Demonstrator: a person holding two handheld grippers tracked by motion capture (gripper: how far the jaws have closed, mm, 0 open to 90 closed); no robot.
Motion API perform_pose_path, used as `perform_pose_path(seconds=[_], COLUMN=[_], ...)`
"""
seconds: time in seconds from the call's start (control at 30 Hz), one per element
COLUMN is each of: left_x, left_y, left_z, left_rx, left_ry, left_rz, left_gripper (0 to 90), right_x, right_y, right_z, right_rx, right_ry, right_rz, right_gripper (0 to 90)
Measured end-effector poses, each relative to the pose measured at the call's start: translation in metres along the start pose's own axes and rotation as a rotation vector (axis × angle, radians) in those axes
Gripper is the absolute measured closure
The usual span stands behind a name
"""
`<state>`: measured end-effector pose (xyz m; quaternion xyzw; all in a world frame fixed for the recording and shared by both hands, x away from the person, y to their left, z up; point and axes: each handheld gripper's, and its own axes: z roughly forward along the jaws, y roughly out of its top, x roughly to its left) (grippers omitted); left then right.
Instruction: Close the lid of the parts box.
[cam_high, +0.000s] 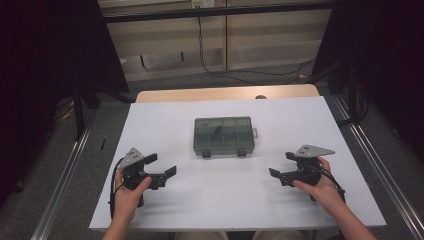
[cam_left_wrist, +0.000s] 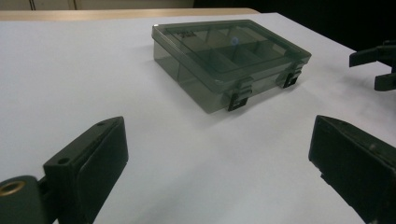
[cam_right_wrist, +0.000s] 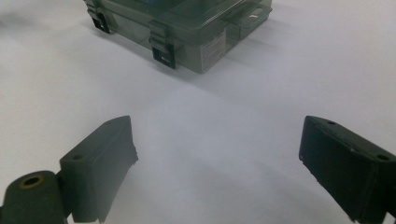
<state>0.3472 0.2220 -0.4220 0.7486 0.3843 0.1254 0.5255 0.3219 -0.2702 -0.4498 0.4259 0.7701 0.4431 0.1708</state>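
Resting on the white table top (cam_high: 170, 200), the left gripper (cam_high: 164, 165) is sitting at the near left, held in the person's left hand (cam_high: 129, 192), with its jaws spread wide and gripping nothing. The right gripper (cam_high: 280, 164) is mirroring it at the near right, held in the right hand (cam_high: 322, 187), jaws likewise spread and empty. Both grippers are pointing inward, toward the middle of the table.

The compartment box (cam_high: 223, 136), a smoky transparent case with a closed lid, is lying flat at the centre of the table, well apart from both grippers and roughly between them, slightly farther from the person. Two dark latches (cam_left_wrist: 238, 95) are sitting on its near long side, both appearing folded down. A small dark item (cam_high: 216, 131) is showing through the lid; its nature cannot be told.

In the left gripper view, the box (cam_left_wrist: 224, 60) is lying ahead, with internal dividers showing through the lid. In the right gripper view, the box (cam_right_wrist: 187, 28) is lying ahead and to the left, with a white label (cam_right_wrist: 212, 49) on its end wall.
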Motion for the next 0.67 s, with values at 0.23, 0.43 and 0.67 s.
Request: perform_pose_path(seconds=[0.23,0.43,0.67], left_x=[-0.0009,-0.0017,-0.0009], left_y=[-0.0013,-0.0023,-0.0029], left_z=[-0.0025,-0.0032,0.0004], left_rx=[-0.008,-0.03,-0.008], left_ry=[-0.012,-0.016,-0.016], left_rz=[0.004,-0.002,0.003], left_gripper=[4.9,4.9,4.9], right_x=[0.0014,-0.0006,-0.0009], right_y=[-0.0022,-0.006,-0.0077], right_z=[-0.0038,-0.0068,-0.0064], right_rx=[0.001,0.003,-0.002], right_ry=[-0.002,-0.006,-0.003], right_rz=[-0.005,-0.003,-0.002], right_gripper=[10.2,10.1,10.1])
